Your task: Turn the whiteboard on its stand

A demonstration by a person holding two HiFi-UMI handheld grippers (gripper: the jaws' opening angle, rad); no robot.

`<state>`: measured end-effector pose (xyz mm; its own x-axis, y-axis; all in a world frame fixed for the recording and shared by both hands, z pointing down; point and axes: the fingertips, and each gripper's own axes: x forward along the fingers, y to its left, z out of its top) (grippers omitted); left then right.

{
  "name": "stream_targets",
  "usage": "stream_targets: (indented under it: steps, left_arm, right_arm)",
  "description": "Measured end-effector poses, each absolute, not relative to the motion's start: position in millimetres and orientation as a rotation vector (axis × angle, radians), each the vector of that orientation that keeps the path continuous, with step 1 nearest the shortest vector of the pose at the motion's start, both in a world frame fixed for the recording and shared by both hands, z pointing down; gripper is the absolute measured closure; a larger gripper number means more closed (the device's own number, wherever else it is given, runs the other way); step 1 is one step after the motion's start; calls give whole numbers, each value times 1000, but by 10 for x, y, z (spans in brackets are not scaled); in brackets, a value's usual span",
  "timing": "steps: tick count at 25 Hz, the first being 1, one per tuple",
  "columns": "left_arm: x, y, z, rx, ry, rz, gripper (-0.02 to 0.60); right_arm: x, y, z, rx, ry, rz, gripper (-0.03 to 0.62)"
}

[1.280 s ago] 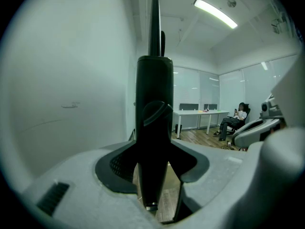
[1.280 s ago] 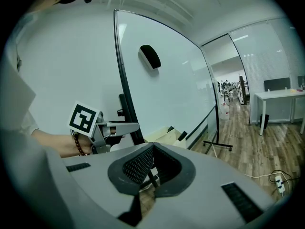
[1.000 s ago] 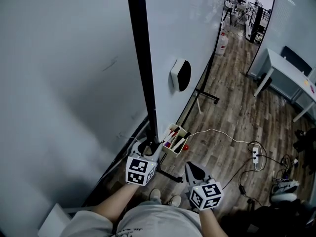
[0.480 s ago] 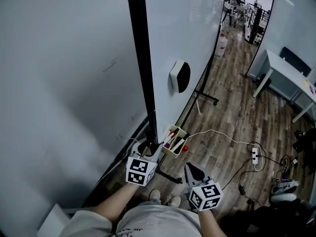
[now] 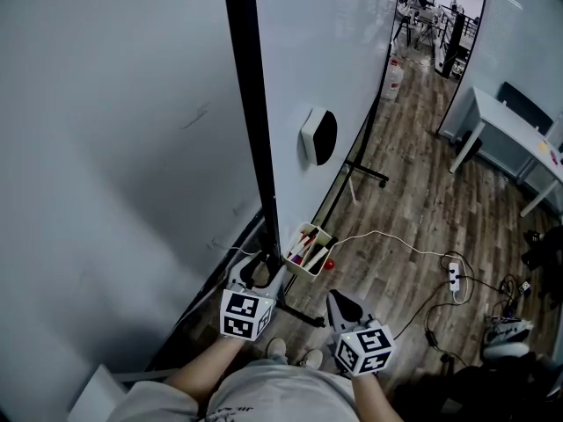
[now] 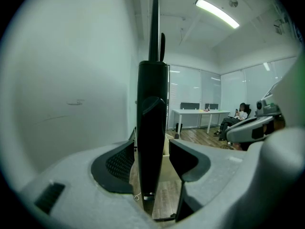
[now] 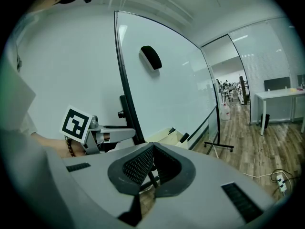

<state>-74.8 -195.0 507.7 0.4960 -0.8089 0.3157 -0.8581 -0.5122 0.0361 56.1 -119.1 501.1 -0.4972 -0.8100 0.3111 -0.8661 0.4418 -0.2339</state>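
Observation:
The whiteboard (image 5: 325, 69) stands upright with a black eraser (image 5: 319, 136) stuck to it, and its black upright post (image 5: 252, 104) runs down its left edge. My left gripper (image 5: 255, 271) sits low on that post. In the left gripper view the post (image 6: 151, 128) stands between the jaws of the left gripper (image 6: 150, 162). The jaws are opening, and a gap shows beside the right pad. My right gripper (image 5: 339, 302) hangs just right of it, shut and empty. The right gripper view shows the right gripper (image 7: 151, 168) with its pads together.
A cardboard box of markers (image 5: 309, 249) hangs at the board's lower edge beside the post. The stand's foot (image 5: 369, 172) reaches onto the wooden floor. A white cable runs to a power strip (image 5: 455, 277). A white table (image 5: 510, 139) stands at the right.
My left gripper has slid slightly down and back toward me along the post, and its jaws have spread. The right gripper has barely moved.

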Motion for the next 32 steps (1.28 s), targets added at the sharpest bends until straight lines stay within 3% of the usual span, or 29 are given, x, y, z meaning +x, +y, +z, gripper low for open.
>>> stream_targets:
  steps: [8,12,15,21,32]
  left_arm:
    - [-816,-1697,5059,2487,-1485,334,389]
    - [-704,-1595,5015,2504,-1458,329,494]
    - [-606,-1558,5003,2519,-1441,345,536]
    - [-406,-1469,4971,2544,-1372,320,570]
    - [-239,-1381,4971,2570,-1314,314,571]
  right_arm:
    - [549,-1199,5026,1474,-2537,555,588]
    - [549,-1208,5017,1481,-2536,550,588]
    - [548,-1209,5004,1484,-2536,546,588]
    - [563,-1201,4983,1487,-2536,541,588]
    - [587,-1172,4953,1494,-2534,524,588]
